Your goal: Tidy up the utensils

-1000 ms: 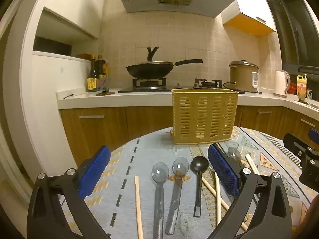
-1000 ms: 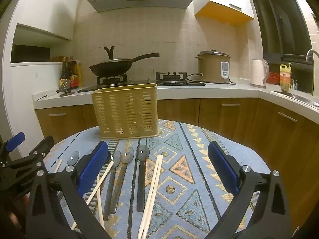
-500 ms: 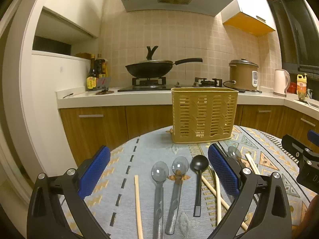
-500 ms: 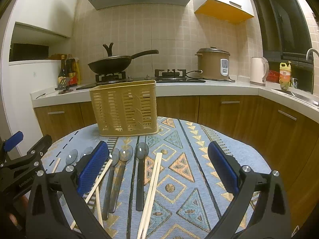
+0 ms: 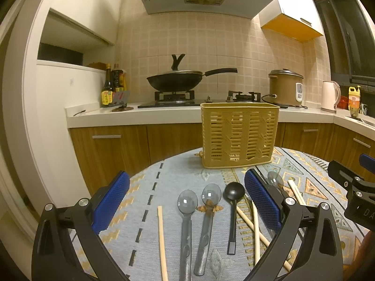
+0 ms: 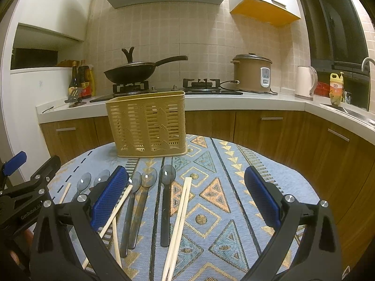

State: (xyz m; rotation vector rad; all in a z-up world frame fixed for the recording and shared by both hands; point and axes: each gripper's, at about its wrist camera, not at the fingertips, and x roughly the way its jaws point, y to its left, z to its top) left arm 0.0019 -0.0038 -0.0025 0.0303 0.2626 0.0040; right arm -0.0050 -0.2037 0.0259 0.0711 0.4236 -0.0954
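Left gripper [image 5: 187, 201] built of black angular frames, blue cross-hatched pads [image 5: 110, 200] on its fingers, silver screw heads on the knuckles, right gripper [image 6: 186, 201] of the same make, white lettering "GenRobot.AI" printed at left edge of right wrist view

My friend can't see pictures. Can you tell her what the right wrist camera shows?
An open gripper hovers over spoons and chopsticks lying on a patterned tablecloth. A yellow basket stands behind them, with a kitchen counter beyond.
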